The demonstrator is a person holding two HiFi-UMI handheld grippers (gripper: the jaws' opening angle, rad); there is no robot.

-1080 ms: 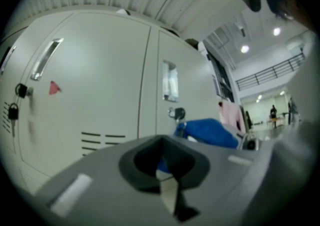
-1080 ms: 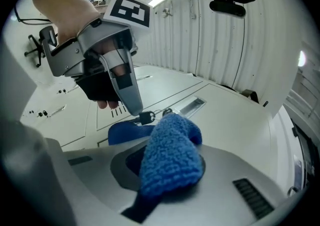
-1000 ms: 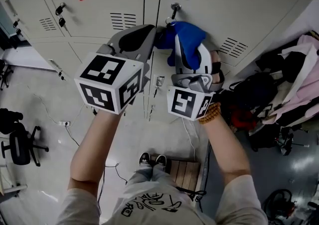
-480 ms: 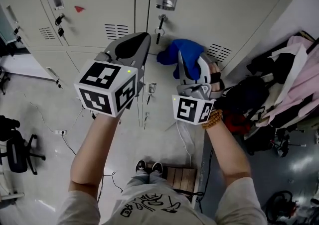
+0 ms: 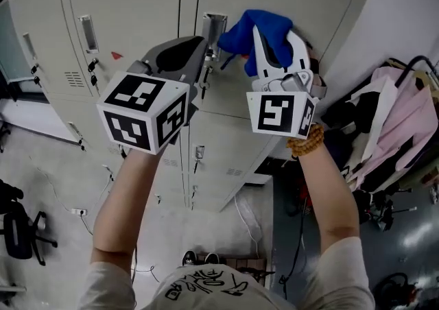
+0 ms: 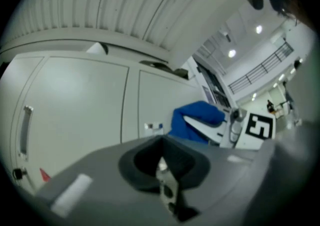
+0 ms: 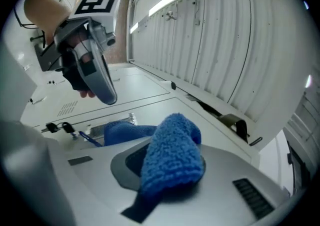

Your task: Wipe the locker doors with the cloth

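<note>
Grey locker doors (image 5: 130, 34) fill the background.

Head view: the right gripper (image 5: 273, 31) clamps the blue cloth (image 5: 240, 34), which is bunched round its jaw tips at an upper door. The left gripper (image 5: 184, 51) hangs just to its left. Both sit higher on the lockers than 0.5 s ago.

Left gripper view: its jaws are together with nothing between them. The cloth is ahead and to the right.

Right gripper view: the cloth is pinched between its jaws and draped over them. Keys (image 7: 64, 127) hang ahead and to the left.

Pale glossy floor (image 5: 38, 164), black swivel office chair (image 5: 15, 232) at left, pink hung garments (image 5: 406, 115) at right, plain white wall (image 5: 405, 7).
</note>
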